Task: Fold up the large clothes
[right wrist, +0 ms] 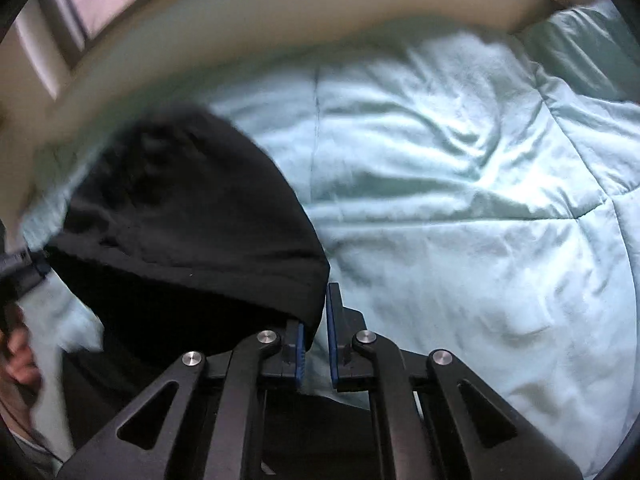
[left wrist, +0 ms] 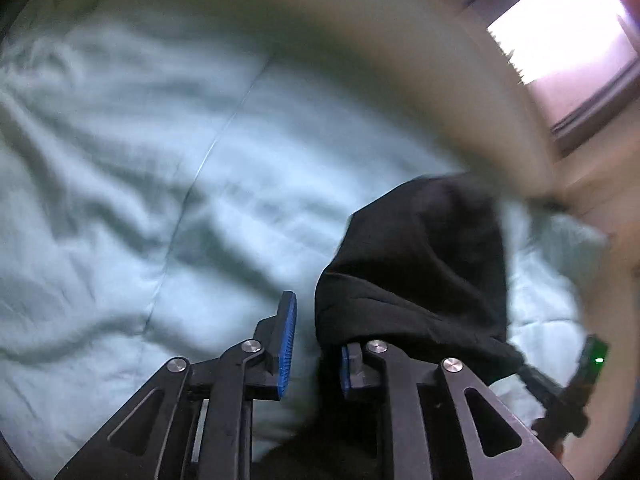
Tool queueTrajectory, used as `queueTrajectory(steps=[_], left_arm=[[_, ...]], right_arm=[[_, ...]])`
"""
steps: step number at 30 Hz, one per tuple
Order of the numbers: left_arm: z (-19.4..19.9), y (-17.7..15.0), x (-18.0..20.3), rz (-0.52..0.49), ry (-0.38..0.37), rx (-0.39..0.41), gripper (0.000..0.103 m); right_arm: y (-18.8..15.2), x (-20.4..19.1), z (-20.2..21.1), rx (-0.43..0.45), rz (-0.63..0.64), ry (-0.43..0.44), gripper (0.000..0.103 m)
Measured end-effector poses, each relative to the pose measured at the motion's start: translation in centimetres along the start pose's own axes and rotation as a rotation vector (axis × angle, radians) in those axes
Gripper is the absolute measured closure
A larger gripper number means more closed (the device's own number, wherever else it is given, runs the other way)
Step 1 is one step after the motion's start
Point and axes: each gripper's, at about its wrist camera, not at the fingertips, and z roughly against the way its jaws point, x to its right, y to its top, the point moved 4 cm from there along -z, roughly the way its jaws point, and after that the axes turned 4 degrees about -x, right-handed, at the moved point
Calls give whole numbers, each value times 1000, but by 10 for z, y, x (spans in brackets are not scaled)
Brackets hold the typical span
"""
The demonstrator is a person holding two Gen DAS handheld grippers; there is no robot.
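A black garment (left wrist: 420,264) hangs over a pale green quilt (left wrist: 160,200). In the left wrist view my left gripper (left wrist: 316,344) has its jaws apart; the cloth drapes over the right finger (left wrist: 352,368) and the left finger (left wrist: 286,344) stands free. In the right wrist view the garment (right wrist: 192,232) drapes over the left finger (right wrist: 298,356) of my right gripper (right wrist: 316,344), whose jaws stand a little apart with a gap between the pads. The other gripper shows at the far left (right wrist: 20,272), at the cloth's other end.
The quilt (right wrist: 460,200) covers a bed with a beige headboard or frame (left wrist: 360,40) along its far side. A bright window (left wrist: 560,32) is behind it. A hand (right wrist: 18,360) shows at the left edge of the right wrist view.
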Motion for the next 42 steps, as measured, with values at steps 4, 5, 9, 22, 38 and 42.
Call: queueTrajectory(steps=[4, 5, 9, 22, 38, 42], left_arm=[[-48, -13, -14, -111, 22, -21, 73], [-48, -16, -14, -127, 15, -10, 73], [-24, -23, -17, -85, -27, -16, 66], [61, -2, 94, -328, -43, 160, 39], [-17, -52, 90, -370, 43, 15, 39], [-14, -54, 69, -280, -10, 0, 39]], right_arm=[[-12, 7, -63, -149, -9, 35, 94], [-12, 6, -64, -146, 0, 38, 90], [-13, 2, -45, -114, 88, 30, 77], [46, -45, 40, 73, 127, 194, 52], [-5, -74, -28, -16, 231, 173, 48], [-19, -53, -27, -14, 191, 163, 48]])
